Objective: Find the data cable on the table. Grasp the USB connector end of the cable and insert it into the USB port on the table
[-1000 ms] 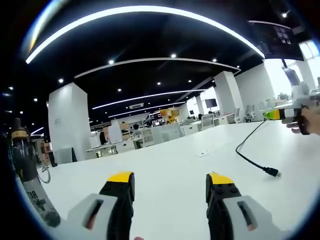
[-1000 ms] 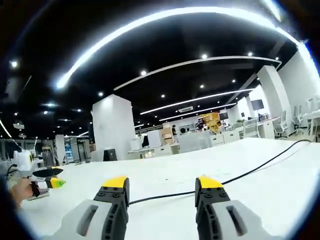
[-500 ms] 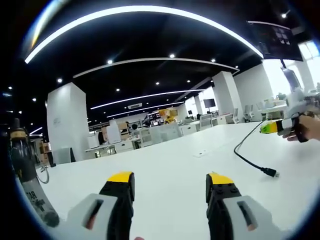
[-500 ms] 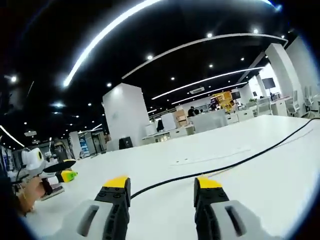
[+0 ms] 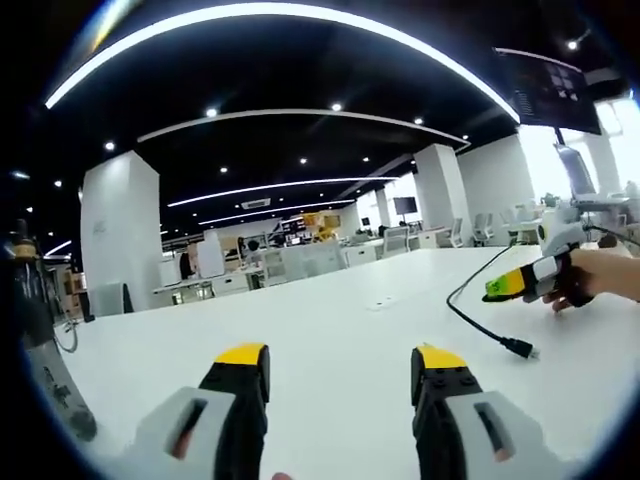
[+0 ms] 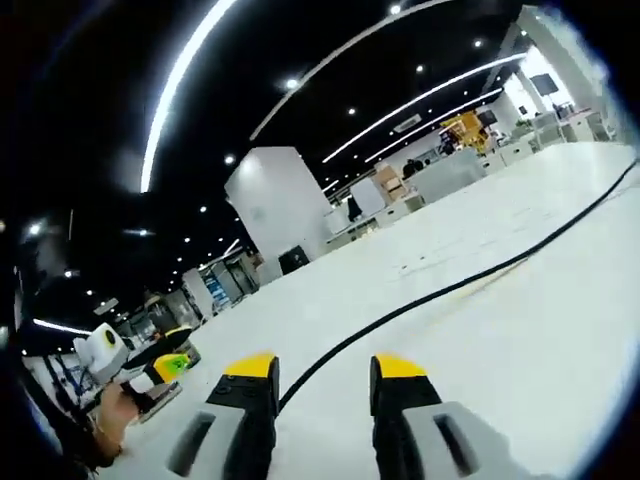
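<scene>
Thin black data cable (image 5: 462,301) curving over white tabletop (image 5: 330,325), ending in small USB connector (image 5: 518,348). Yellow-tipped left gripper (image 5: 340,366) and right gripper (image 6: 323,372) gaping, empty.

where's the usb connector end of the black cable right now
In the left gripper view, the USB connector end of the black data cable lies free on the white table at the right, just below the right gripper.

The cable (image 5: 462,300) lay on the surface (image 5: 300,330), ahead and to the right of the left tool (image 5: 340,362), with its connector end (image 5: 520,349) nearest. The right tool (image 5: 497,288) hung near that end, farther right.
</scene>
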`<move>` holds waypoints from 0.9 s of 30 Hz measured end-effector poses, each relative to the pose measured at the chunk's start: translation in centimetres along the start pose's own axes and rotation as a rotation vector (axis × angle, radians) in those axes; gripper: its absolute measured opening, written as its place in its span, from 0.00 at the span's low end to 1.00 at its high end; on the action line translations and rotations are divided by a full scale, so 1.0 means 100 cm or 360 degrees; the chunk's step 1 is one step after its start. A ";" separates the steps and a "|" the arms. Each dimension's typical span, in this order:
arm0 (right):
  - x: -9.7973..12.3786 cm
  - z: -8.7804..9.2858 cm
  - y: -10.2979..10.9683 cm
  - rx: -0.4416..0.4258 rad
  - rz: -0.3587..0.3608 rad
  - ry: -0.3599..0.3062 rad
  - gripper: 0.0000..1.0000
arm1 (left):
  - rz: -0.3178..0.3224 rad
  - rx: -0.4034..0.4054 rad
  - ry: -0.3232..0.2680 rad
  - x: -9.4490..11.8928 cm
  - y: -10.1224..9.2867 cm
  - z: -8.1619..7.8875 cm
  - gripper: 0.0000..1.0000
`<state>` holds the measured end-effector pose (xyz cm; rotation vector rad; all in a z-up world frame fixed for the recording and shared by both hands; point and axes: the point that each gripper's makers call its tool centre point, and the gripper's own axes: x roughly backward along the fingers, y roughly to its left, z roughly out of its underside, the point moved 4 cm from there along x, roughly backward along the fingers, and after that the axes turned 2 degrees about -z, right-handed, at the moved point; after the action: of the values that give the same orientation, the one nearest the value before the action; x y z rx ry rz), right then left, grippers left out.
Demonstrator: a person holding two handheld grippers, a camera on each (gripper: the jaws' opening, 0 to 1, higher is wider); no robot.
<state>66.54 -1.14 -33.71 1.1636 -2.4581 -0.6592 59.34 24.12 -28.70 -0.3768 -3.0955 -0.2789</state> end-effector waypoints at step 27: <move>-0.030 0.014 -0.001 -0.0212 -0.0127 0.0149 0.30 | 0.0033 -0.0024 -0.0044 0.001 -0.010 -0.010 0.54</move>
<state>67.74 1.55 -35.21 1.2170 -2.2638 -0.7604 58.96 23.06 -27.84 -0.4164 -3.1164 -0.2989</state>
